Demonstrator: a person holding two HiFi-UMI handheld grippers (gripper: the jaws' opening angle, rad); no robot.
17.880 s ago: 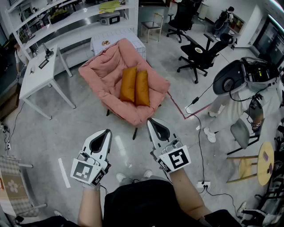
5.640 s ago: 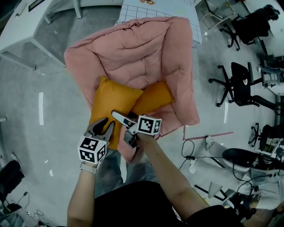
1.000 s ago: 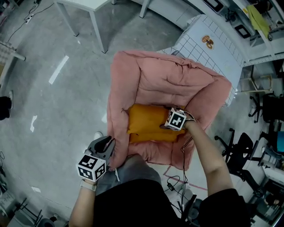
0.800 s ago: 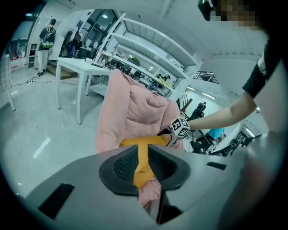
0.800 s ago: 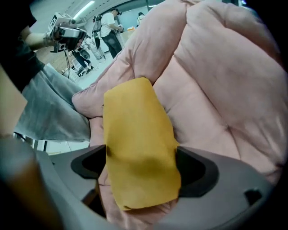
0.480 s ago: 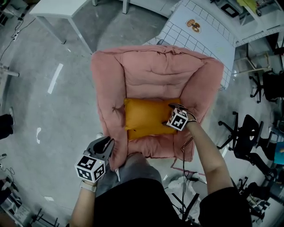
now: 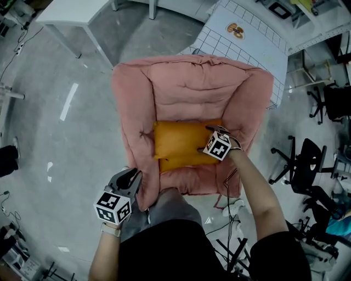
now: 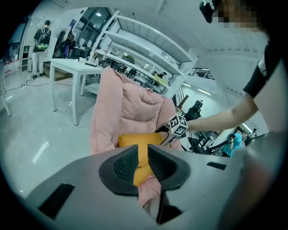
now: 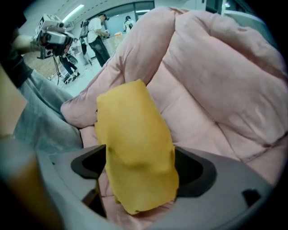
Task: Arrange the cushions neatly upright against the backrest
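Observation:
A pink padded chair (image 7: pixel 192 93) fills the middle of the head view. An orange cushion (image 7: pixel 178 145) lies flat on its seat; a second one under it I cannot make out. My right gripper (image 7: pixel 204 139) is at the cushion's right end, shut on a fold of it. In the right gripper view that orange cushion (image 9: pixel 132 139) bulges between the jaws of the right gripper (image 9: pixel 139 168). My left gripper (image 7: pixel 131 175) hovers off the chair's front left corner. Its jaws stand a narrow gap apart with nothing in them (image 8: pixel 143 157).
A white gridded box (image 7: pixel 247 33) stands behind the chair and a white table (image 7: pixel 71 16) at the back left. Black office chairs (image 7: pixel 299 164) are on the right, and cables (image 7: pixel 225 219) lie on the floor. My grey trouser leg (image 9: pixel 40 112) presses against the chair's front.
The cushion has gone from askew to square on the seat, and the right gripper has shifted slightly with it. The left gripper has stayed where it was.

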